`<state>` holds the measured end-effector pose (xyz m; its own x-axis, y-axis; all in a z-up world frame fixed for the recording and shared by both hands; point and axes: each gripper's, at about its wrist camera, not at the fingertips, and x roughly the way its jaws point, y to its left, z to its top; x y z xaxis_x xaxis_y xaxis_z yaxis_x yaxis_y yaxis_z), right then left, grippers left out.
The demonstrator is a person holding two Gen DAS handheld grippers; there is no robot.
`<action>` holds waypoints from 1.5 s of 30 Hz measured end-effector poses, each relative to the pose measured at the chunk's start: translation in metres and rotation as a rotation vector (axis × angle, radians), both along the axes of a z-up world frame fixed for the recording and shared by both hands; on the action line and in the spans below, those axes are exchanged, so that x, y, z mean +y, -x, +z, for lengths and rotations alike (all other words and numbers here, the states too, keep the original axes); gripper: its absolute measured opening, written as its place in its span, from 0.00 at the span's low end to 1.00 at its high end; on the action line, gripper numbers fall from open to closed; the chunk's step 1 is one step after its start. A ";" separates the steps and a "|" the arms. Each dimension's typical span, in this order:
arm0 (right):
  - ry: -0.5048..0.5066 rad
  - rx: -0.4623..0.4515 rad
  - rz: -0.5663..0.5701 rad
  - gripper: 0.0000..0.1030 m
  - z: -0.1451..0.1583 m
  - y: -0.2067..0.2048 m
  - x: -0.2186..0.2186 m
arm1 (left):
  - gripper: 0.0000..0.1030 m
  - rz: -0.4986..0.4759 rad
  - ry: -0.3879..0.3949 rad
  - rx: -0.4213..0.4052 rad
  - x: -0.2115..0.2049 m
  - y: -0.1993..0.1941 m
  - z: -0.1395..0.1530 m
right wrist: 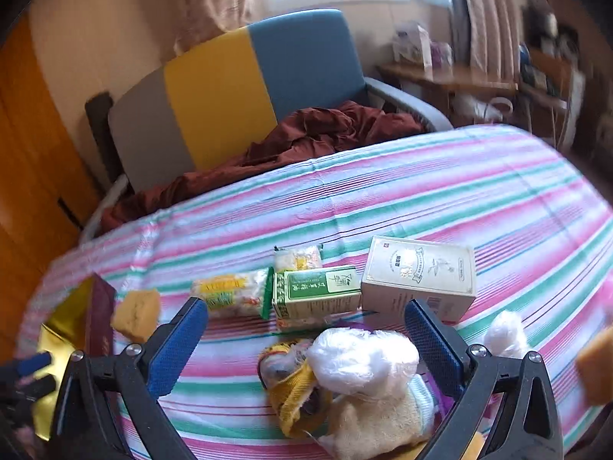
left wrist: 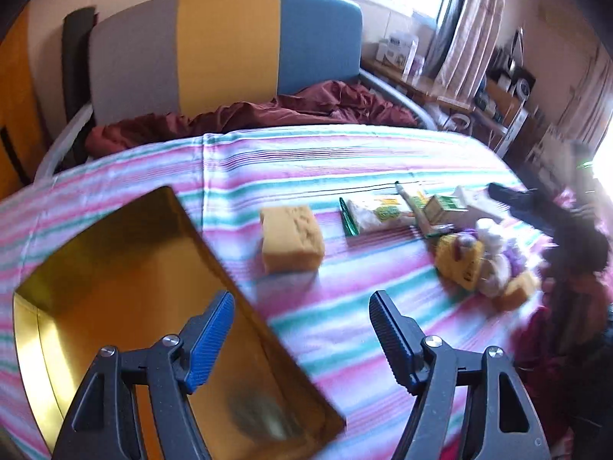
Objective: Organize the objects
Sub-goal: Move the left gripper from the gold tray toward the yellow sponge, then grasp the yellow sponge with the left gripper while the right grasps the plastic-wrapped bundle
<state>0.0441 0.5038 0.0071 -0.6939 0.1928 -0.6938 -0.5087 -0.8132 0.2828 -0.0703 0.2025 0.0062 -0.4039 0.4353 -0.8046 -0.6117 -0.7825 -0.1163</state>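
Observation:
A gold open box (left wrist: 115, 268) lies on the striped cloth at the left; my left gripper (left wrist: 302, 306) is open and empty over its right edge. A yellow sponge (left wrist: 291, 239) sits just beyond. My right gripper (right wrist: 306, 318) is open and empty above a pile with a white plastic bag (right wrist: 360, 360), a yellow knitted item (right wrist: 295, 391) and a cream cloth (right wrist: 375, 418). Behind it lie a green box (right wrist: 318, 295), a beige box (right wrist: 419, 278) and snack packets (right wrist: 233, 295). The gold box (right wrist: 65, 329) and sponge (right wrist: 138, 312) show at the left.
The striped cloth (right wrist: 459, 199) covers the table. A chair with grey, yellow and blue back (left wrist: 226, 46) holds a maroon cloth (left wrist: 306, 107) behind the table. A second sponge (right wrist: 595, 364) lies at the right edge. Shelves and curtains stand at the far right.

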 end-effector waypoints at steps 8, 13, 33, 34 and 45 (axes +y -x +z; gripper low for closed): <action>0.031 0.031 -0.021 1.00 0.004 -0.007 0.008 | 0.78 -0.016 0.147 0.017 0.060 0.044 -0.030; 0.049 0.052 -0.032 1.00 0.006 -0.011 0.016 | 0.80 -0.017 0.210 -0.022 0.076 0.068 -0.052; 0.223 -0.066 -0.069 0.76 -0.024 -0.013 0.049 | 0.54 -0.015 0.113 0.031 0.064 0.039 -0.030; 0.216 -0.082 -0.050 0.76 -0.026 -0.011 0.046 | 0.54 -0.016 0.099 0.029 0.064 0.036 -0.027; 0.174 -0.266 0.006 0.63 -0.050 0.001 0.031 | 0.54 0.049 0.017 0.036 0.012 0.006 -0.005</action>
